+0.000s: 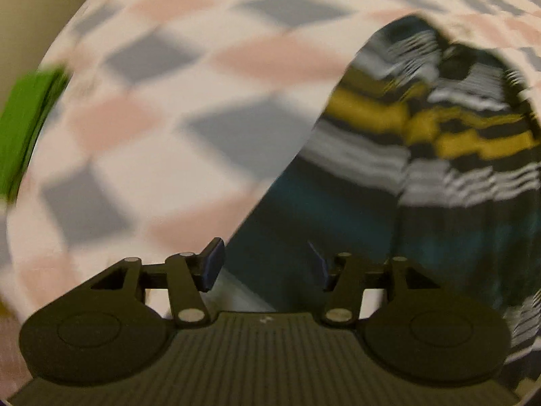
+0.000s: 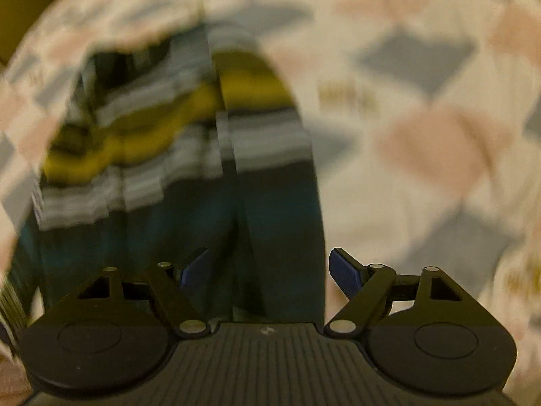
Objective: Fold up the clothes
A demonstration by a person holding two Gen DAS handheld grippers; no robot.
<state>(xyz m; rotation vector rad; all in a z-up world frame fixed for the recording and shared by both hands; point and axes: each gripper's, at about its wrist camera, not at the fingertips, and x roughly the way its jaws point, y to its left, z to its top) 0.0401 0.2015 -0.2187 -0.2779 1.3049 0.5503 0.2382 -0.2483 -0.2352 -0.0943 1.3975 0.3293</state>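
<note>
A striped garment in dark teal, yellow, white and black lies on a checked sheet of pink, grey and white. In the left wrist view it fills the right half. My left gripper is open, low over the garment's teal left edge, with nothing between its blue pads. In the right wrist view the same garment fills the left and middle, its straight right edge running down toward my right gripper. That gripper is open over the teal hem. Both views are motion-blurred.
The checked sheet spreads all around the garment. A bright green object sits at the left rim of the left wrist view, beyond the sheet's edge.
</note>
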